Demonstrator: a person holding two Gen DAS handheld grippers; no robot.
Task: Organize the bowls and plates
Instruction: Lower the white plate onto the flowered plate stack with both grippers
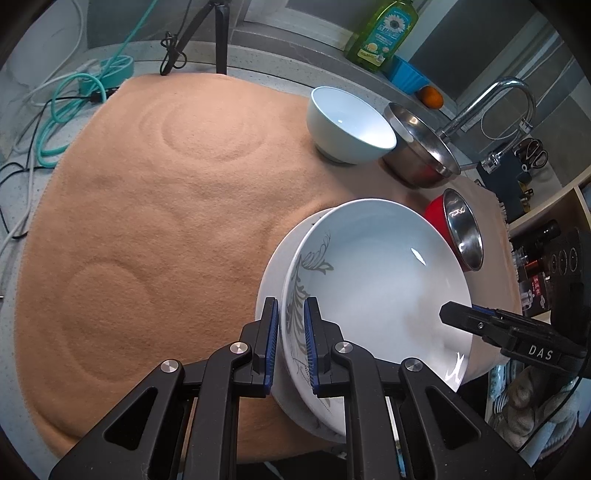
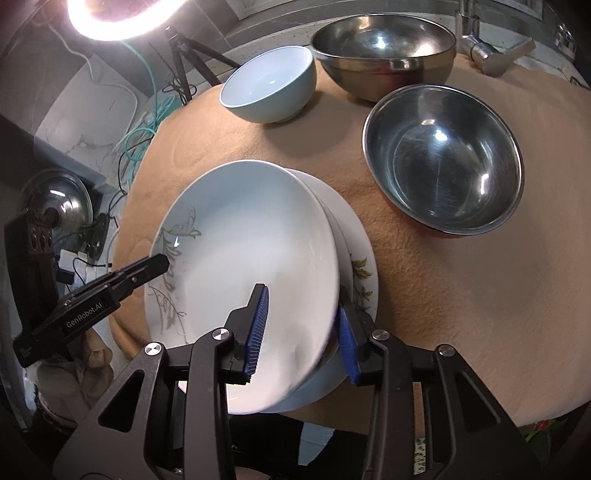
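A white plate with a grey leaf print (image 1: 376, 273) (image 2: 251, 251) rests tilted on a second white plate (image 1: 273, 273) (image 2: 364, 273) on the tan cloth. My left gripper (image 1: 290, 343) straddles the top plate's near rim, one pad on each side, and grips it. My right gripper (image 2: 301, 328) straddles the opposite rim with its pads wider apart; whether they press the plate is unclear. Each gripper shows in the other's view: the right in the left wrist view (image 1: 491, 328), the left in the right wrist view (image 2: 110, 284).
A pale blue bowl (image 1: 349, 125) (image 2: 271, 83), a large steel bowl (image 1: 421, 146) (image 2: 384, 48) and a red-bottomed steel bowl (image 1: 456, 229) (image 2: 443, 158) stand on the tan cloth (image 1: 147, 221). A faucet (image 1: 491, 103), a detergent bottle (image 1: 384, 33) and cables (image 1: 66, 107) lie beyond it.
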